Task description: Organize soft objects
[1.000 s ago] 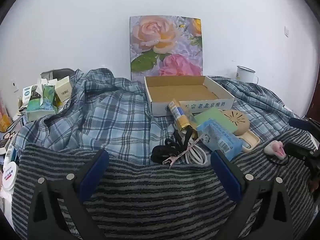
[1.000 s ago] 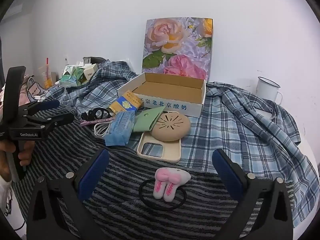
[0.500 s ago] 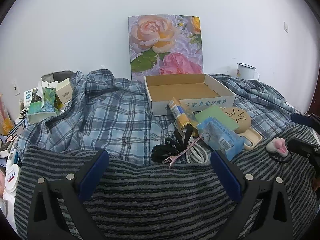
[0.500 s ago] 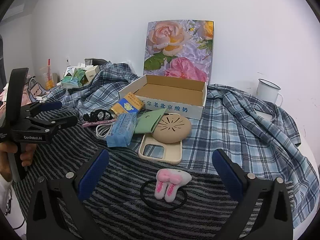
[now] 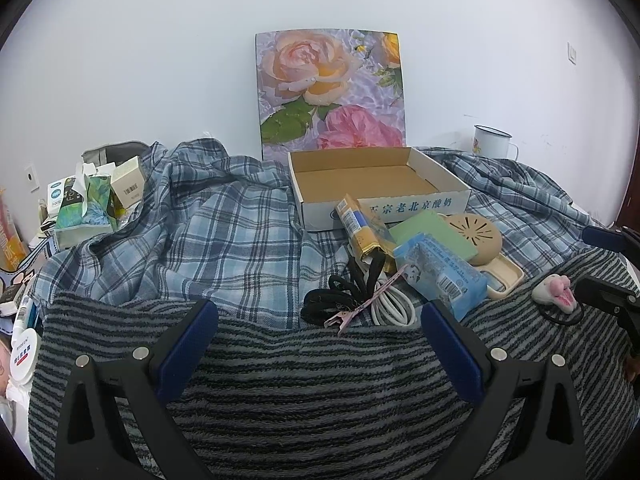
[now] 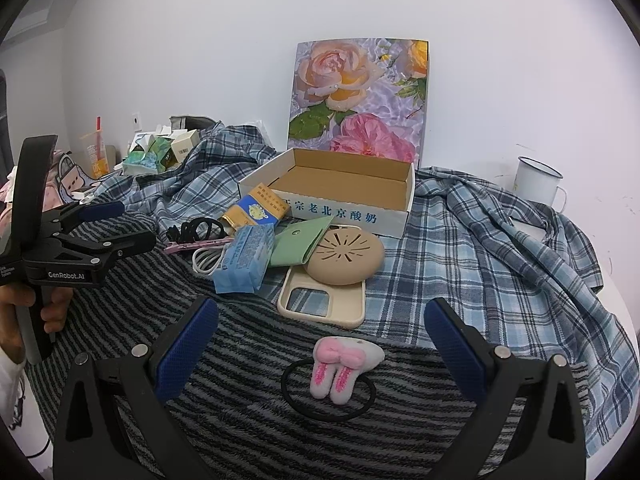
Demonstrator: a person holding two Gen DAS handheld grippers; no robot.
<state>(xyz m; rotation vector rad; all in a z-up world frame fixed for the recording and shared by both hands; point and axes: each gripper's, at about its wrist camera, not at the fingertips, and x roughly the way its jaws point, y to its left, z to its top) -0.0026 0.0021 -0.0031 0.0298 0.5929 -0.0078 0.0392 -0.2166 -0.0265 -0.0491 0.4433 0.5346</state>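
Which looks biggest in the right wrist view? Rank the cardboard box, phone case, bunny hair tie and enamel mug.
1. cardboard box
2. phone case
3. bunny hair tie, near the camera, so it may look oversized
4. enamel mug, far away, so its place against the hair tie is unsure

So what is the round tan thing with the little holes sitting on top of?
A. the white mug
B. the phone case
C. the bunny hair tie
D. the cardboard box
B: in the right wrist view the round tan thing lies on the upper end of the beige phone case, in front of the cardboard box, apart from the bunny hair tie and the white mug.
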